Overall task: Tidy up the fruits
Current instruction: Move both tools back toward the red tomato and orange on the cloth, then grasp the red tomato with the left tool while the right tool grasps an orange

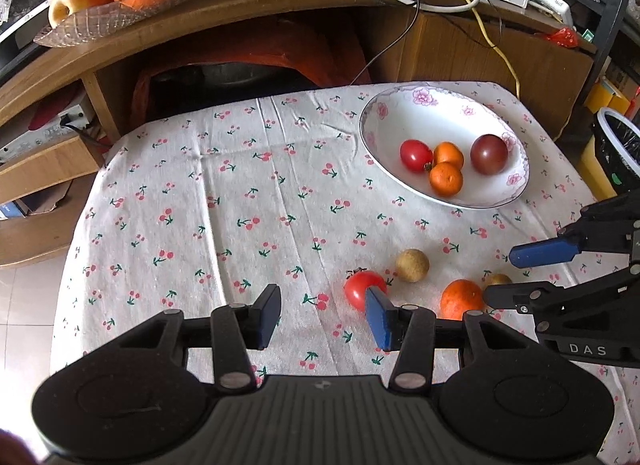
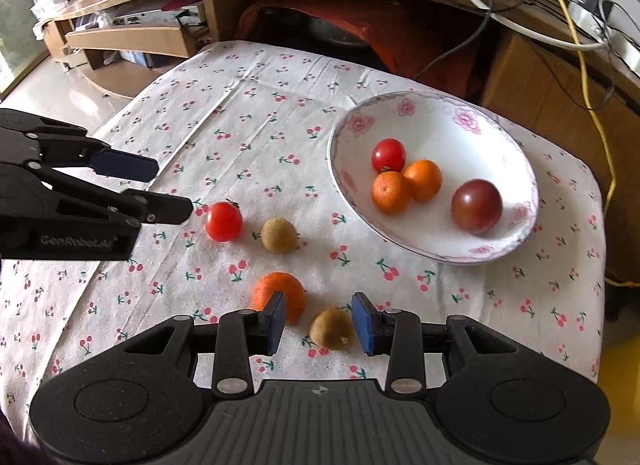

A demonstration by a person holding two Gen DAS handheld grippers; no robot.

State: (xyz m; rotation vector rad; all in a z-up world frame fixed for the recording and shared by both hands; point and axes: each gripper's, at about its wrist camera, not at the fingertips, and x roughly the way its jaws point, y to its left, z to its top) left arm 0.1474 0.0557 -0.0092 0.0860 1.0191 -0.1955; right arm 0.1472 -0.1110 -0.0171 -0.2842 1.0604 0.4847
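Right wrist view: the right hand-held gripper (image 2: 319,323) stands released around a small brown longan (image 2: 331,328) near the tabletop's (image 2: 248,137) near edge. It looks light, thin-shelled and round, so a gentle squeeze across its middle suits. The left hand-held gripper (image 1: 324,317) is released too, empty.

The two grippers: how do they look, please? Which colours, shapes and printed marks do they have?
Both are black plastic tools with jointed linkage arms, silver rivets and a ribbed grey base between two rounded lobes. Each finger ends in a flat blue rectangular pad. The right gripper carries the white letters "DAS" on its side in the left wrist view; the left gripper shows "GenRobot.AI" in the right wrist view. No cables or sleeves are visible.
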